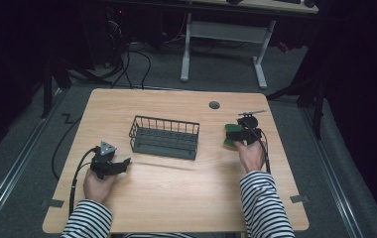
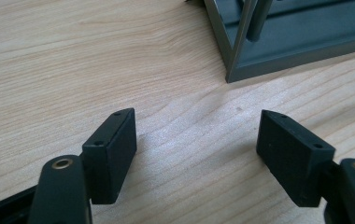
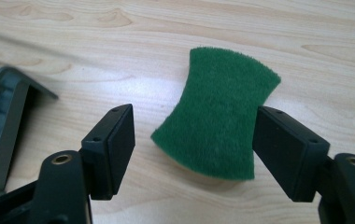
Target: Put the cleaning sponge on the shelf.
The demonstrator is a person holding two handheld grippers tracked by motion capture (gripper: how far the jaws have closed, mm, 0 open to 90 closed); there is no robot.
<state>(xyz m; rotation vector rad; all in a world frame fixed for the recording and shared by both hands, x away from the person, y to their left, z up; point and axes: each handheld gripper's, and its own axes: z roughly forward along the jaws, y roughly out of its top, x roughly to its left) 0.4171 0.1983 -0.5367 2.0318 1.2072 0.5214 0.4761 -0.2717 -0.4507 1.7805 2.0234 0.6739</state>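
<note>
Item: green sponge (image 3: 217,112), a scouring pad with a waisted outline, narrower across the middle than at the ends. It is lying flat on the wooden table (image 1: 176,198), to the right of the wire basket (image 1: 164,137) and apart from it.

Right gripper (image 3: 194,140): its jaws are standing spread wide, one to each side of the sponge; the far jaw is sitting at or just against the sponge's edge, and the near jaw is showing a clear gap. Nothing is being pinched yet. In the high view the right gripper (image 1: 236,136) is hovering over the sponge (image 1: 232,135), on the basket's right.

Left gripper (image 2: 196,140): jaws spread and empty over bare table, just short of the basket's near left corner (image 2: 241,56).

Handling, as a judgement: the sponge is looking light, soft and compressible, with a fuzzy surface that is likely offering good friction, so slipping is a small risk. It is probably going to squash and bow under pressure rather than break. The narrow waist is the sensible place to take hold, with the jaws closing across it and low enough to catch the full thickness; a grip on one end is likely to let it flop.

Also noted: a small grey disc (image 1: 214,105) set in the table beyond the basket.
</note>
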